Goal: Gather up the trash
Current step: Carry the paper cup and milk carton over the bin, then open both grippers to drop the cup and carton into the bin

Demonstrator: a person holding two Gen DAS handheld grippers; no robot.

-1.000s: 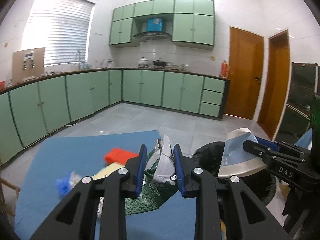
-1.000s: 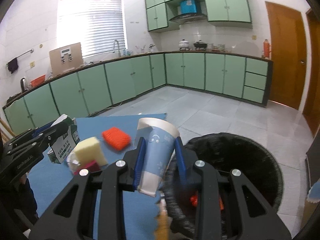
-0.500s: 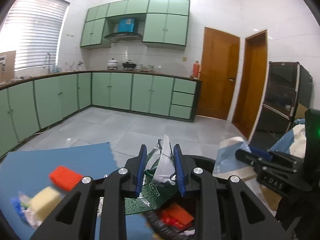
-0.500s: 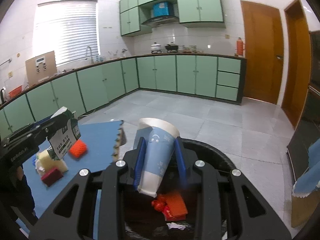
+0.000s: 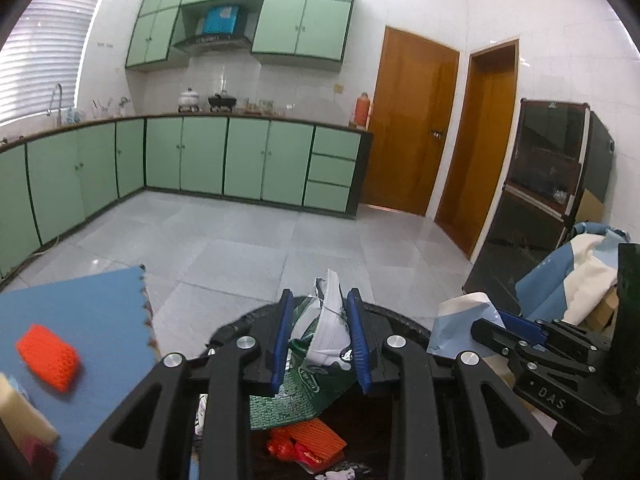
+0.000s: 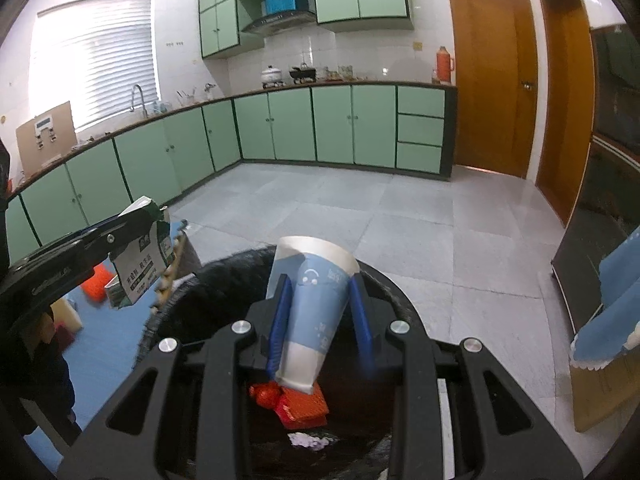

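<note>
My left gripper (image 5: 320,330) is shut on a crumpled green and white milk carton (image 5: 324,340) and holds it over the black-lined trash bin (image 5: 404,326). My right gripper (image 6: 320,310) holds a blue and white paper cup (image 6: 316,312) above the same bin (image 6: 224,276); its right finger (image 6: 362,320) looks blurred and slightly off the cup. Orange and red trash (image 6: 300,404) lies in the bin. From the right wrist view the carton (image 6: 142,256) hangs at the bin's left rim. From the left wrist view the cup (image 5: 460,326) is on the right.
A blue mat (image 5: 80,312) on the left carries an orange sponge (image 5: 48,356) and a yellow sponge (image 5: 20,416). A dark cabinet (image 5: 540,208) and blue-white cloth (image 5: 580,276) stand to the right. Green kitchen cabinets (image 5: 240,160) line the far wall.
Both grippers have moved right from the blue mat to above the bin, carrying the carton and the cup. The right gripper's jaws look a little wider around the cup now.
</note>
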